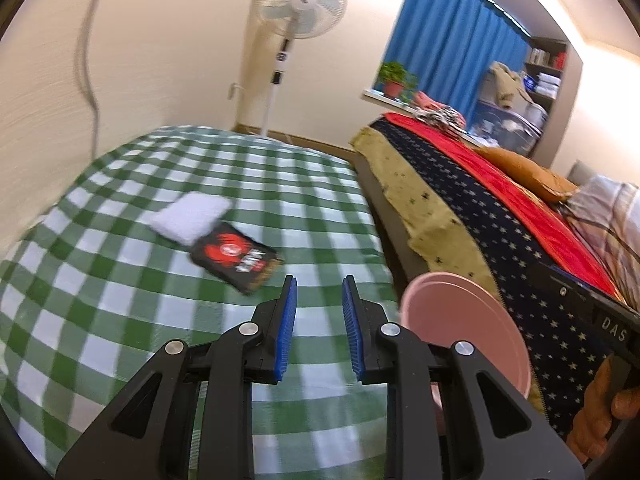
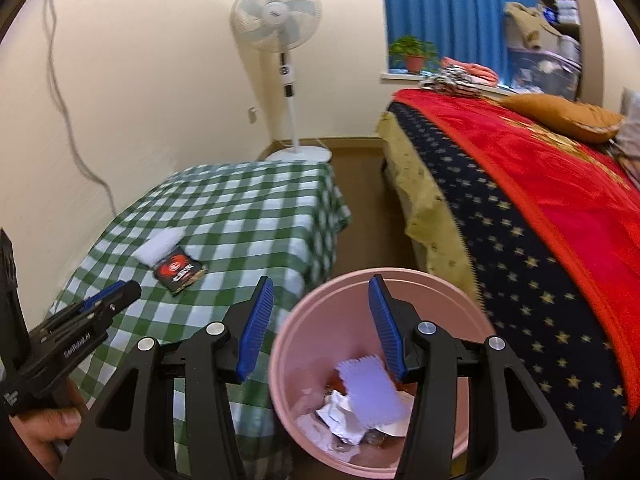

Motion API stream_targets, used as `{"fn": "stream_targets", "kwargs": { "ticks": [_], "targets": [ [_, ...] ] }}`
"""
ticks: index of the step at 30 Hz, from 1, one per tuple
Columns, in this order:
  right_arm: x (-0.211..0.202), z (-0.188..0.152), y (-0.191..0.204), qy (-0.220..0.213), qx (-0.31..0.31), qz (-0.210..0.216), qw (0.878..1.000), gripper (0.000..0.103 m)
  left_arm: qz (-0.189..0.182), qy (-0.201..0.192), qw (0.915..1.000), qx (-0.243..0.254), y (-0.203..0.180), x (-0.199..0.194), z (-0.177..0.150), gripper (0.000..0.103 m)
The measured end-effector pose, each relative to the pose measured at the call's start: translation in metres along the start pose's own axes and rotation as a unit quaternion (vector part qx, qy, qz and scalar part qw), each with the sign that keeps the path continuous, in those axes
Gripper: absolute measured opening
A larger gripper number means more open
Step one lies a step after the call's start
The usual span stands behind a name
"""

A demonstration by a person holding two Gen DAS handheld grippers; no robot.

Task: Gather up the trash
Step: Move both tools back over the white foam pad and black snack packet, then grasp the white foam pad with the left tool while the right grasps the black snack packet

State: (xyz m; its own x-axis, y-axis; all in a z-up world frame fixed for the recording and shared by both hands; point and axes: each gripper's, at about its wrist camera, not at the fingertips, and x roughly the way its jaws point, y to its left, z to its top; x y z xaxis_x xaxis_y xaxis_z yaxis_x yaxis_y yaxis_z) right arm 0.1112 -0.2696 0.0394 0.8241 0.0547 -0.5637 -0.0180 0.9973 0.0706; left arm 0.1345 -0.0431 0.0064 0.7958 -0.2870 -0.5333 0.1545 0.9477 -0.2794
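- My left gripper (image 1: 319, 300) hangs over the checked desk (image 1: 120, 320), fingers parted, holding nothing.
- Black snack wrapper (image 1: 236, 256) lies flat, center-left of frame, touching a white tissue (image 1: 192, 216).
- Right gripper (image 2: 320, 312), fingers spread, hovers above the pink bin (image 2: 296, 360).
- Wrapper's probably light, crinkly and slick; I'd pinch an edge.

Pink bin (image 2: 288, 344) (green-checked tablecloth (image 2: 248, 208))

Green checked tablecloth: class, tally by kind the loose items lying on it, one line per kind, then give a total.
White tissue or cloth pad: 1
Black and red snack wrapper: 1
Total on the green checked tablecloth: 2
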Motion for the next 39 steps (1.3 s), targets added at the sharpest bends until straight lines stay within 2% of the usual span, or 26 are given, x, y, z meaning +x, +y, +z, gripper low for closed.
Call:
{"fn": "stream_targets", "kwargs": {
  "ticks": [4, 9, 12, 22, 29, 39],
  "targets": [
    [0.019, 0.001, 0.025, 0.008, -0.022, 0.028, 0.999, 0.040, 0.022, -0.007, 0.9996, -0.017, 0.025, -0.003, 0.003, 0.024],
    [0.046, -0.001, 0.051, 0.025, -0.023, 0.076, 0.997, 0.020, 0.045, -0.013, 0.9983, -0.034, 0.050, -0.005, 0.006, 0.024],
    [0.063, -0.001, 0.066, 0.033, -0.023, 0.093, 0.995, 0.015, 0.055, -0.015, 0.9977, -0.037, 0.059, -0.005, 0.006, 0.023],
    [0.112, 0.006, 0.100, 0.050, -0.023, 0.126, 0.991, 0.014, 0.080, -0.021, 0.9957, -0.043, 0.081, -0.002, 0.009, 0.023],
    [0.154, 0.004, 0.118, 0.084, -0.027, 0.139, 0.986, 0.013, 0.089, -0.017, 0.9947, -0.049, 0.091, 0.006, 0.009, 0.023],
    [0.202, 0.010, 0.131, 0.118, -0.038, 0.123, 0.985, 0.015, 0.088, -0.006, 0.9951, -0.044, 0.091, 0.016, 0.007, 0.023]
  ]
}}
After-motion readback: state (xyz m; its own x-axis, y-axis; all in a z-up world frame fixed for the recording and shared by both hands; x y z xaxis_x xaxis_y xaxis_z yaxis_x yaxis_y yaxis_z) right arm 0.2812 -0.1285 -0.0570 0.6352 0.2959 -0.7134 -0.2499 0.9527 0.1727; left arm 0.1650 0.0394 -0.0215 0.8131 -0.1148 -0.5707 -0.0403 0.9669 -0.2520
